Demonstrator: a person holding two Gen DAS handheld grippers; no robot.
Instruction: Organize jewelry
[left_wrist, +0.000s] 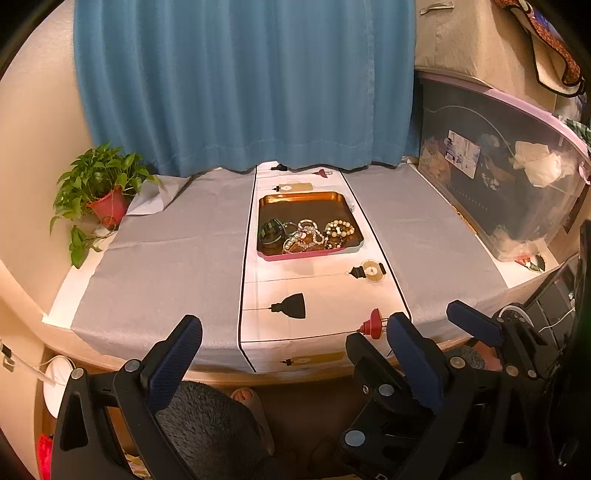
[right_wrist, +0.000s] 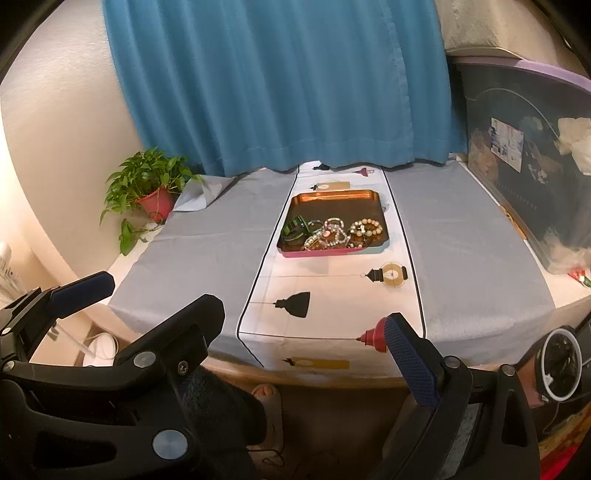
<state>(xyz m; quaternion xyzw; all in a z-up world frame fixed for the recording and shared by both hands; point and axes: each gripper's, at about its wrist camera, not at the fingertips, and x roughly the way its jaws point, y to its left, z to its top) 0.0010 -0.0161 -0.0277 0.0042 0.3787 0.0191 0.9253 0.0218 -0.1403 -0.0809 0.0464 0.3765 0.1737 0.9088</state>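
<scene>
Both grippers hang off the table's near edge. The left gripper (left_wrist: 295, 343) gapes wide, the right gripper (right_wrist: 306, 325) likewise, both empty. Jewelry (left_wrist: 308, 232) sits heaped in the tray (left_wrist: 295, 197).

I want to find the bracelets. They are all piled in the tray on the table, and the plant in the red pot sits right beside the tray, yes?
Not quite. The bracelets are piled in the tray, but the plant stands apart at the table's far left corner, by the curtain. The left wrist view shows this.

No legible text or labels
</scene>
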